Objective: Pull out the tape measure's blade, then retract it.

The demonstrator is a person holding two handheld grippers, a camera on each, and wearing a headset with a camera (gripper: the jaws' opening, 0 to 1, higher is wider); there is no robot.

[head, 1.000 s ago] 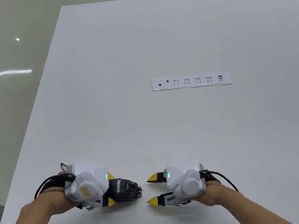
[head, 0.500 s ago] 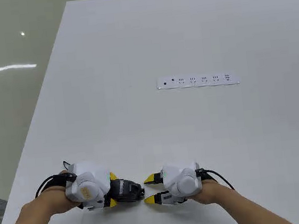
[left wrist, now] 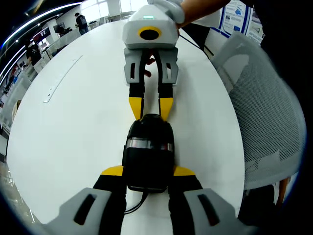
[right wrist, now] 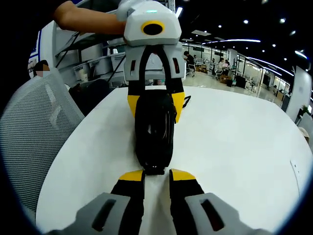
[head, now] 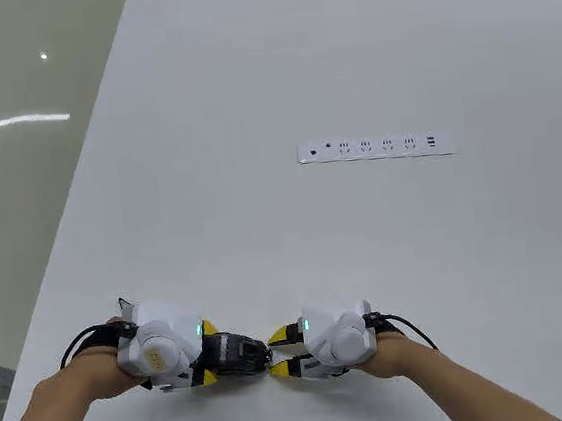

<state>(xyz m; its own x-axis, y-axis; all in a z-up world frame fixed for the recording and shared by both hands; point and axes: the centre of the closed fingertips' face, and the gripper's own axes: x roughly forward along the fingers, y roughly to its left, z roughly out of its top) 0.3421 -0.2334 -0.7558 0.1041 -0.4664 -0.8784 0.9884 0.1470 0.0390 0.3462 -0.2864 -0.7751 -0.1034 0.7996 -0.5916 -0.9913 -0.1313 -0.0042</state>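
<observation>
Black tape measure in hand-held gripper

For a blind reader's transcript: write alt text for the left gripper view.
A black tape measure lies on a white table, clamped between the left gripper's yellow-tipped fingers. The right gripper reaches in from the top, its yellow fingertips flanking the case's far end. A mesh chair stands alongside.

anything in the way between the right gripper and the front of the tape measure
Nothing visible stands between them. The right gripper has its yellow tips right at the nose of the tape measure, with just bare white table around them. The left gripper clamps the case from the opposite end.
</observation>
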